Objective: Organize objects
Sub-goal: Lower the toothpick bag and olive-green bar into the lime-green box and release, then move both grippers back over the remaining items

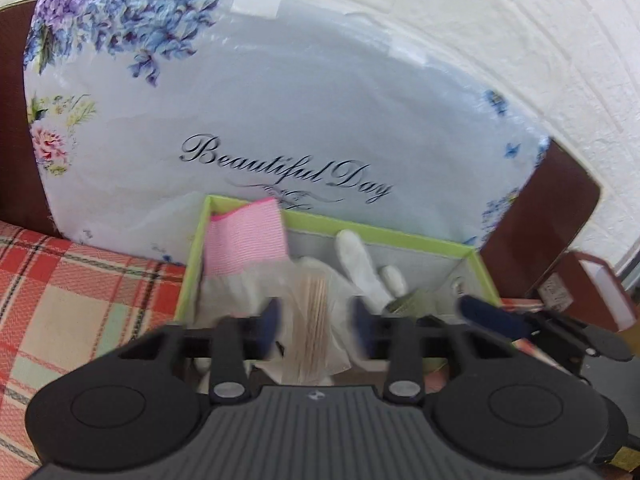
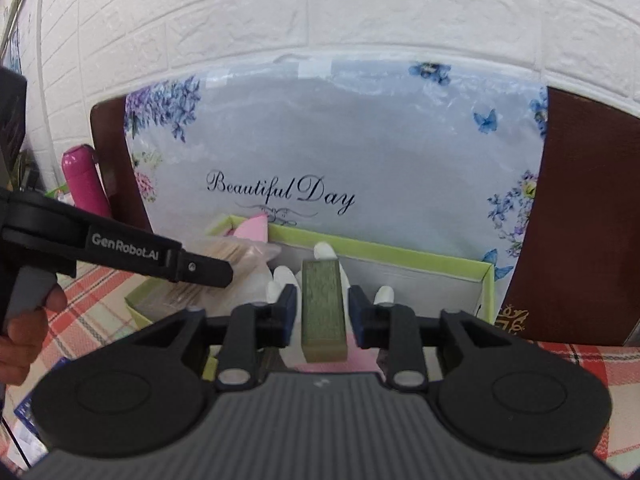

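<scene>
A green-rimmed open box (image 1: 384,236) (image 2: 400,250) sits on the plaid cloth. In it lie a pink-cuffed white glove (image 1: 244,244) (image 2: 256,226) and a clear bag of toothpicks (image 1: 312,320) (image 2: 224,250). My left gripper (image 1: 316,326) is open over the box, its jaws apart on either side of the toothpick bag; it also shows in the right wrist view (image 2: 208,270). My right gripper (image 2: 322,314) is open, jaws apart around a green scouring sponge (image 2: 323,308) that lies over the glove. The sponge shows partly in the left wrist view (image 1: 408,302).
A plastic-wrapped floral pillow (image 1: 280,120) (image 2: 340,152) reading "Beautiful Day" leans on the brown headboard (image 2: 584,220) behind the box. A pink bottle (image 2: 84,176) stands at the left. A brown box (image 1: 592,288) sits at the right. Plaid cloth (image 1: 60,280) covers the surface.
</scene>
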`<state>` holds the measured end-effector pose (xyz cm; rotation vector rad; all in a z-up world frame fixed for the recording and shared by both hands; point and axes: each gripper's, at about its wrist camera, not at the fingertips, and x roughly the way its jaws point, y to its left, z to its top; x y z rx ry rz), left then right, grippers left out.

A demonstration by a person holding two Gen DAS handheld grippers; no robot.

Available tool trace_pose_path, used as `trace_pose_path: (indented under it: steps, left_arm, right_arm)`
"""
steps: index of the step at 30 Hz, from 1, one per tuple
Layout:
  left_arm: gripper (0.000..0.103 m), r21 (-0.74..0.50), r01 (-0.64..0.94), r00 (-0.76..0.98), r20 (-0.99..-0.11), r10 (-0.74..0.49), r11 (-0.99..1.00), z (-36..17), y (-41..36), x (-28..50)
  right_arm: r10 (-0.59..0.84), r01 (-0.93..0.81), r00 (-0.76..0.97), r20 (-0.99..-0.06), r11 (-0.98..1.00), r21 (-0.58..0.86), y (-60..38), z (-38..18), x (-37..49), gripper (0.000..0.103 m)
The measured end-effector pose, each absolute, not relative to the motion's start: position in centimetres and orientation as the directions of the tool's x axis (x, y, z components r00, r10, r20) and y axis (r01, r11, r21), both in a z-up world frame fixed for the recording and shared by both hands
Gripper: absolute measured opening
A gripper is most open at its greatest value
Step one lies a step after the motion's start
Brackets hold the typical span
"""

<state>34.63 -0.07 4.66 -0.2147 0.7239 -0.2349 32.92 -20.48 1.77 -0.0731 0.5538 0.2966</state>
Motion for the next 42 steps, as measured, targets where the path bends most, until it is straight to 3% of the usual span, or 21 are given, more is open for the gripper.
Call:
trace_pose_path:
  steps: [1,7,10,17,25,34,42]
  left_arm:
    - [0.079,-0.244,0.107,0.743,-0.625,-0.241,0.964,4.4,0.0,34.4]
    - [0.079,-0.215,0.095,0.760,-0.615,-0.211,0.972,4.0,1.1,33.7]
    - [0.079,-0.226,0.095,0.768,-0.603,-0.215,0.970,4.7,1.2,32.6]
    - [0.080,-0.159,0.102,0.801,-0.573,-0.176,0.982,8.1,-0.1,27.1]
    - [0.080,-0.194,0.127,0.816,-0.538,-0.213,0.973,9.8,-0.3,19.1]
    - [0.080,-0.137,0.162,0.821,-0.531,-0.210,0.977,8.5,-1.1,12.5]
    - [0.080,-0.126,0.132,0.802,-0.569,-0.181,0.983,6.1,-0.4,10.1]
  right_arm:
    - [0.241,-0.291,0.819,-0.521,0.957,-0.016,-20.5,1.4,32.9,0.070]
    - [0.213,-0.263,0.841,-0.497,0.964,-0.032,-21.5,1.6,31.8,0.097]
    - [0.208,-0.253,0.854,-0.477,0.967,-0.032,-21.9,2.6,30.5,0.102]
    - [0.238,-0.237,0.899,-0.367,0.970,0.049,-23.3,6.6,25.2,0.103]
    - [0.280,-0.244,0.917,-0.285,0.957,0.155,-24.7,8.4,17.1,0.103]
    - [0.255,-0.215,0.931,-0.260,0.961,0.173,-24.6,7.5,9.0,0.103]
    - [0.248,-0.210,0.923,-0.295,0.965,0.156,-23.4,5.3,5.0,0.103]
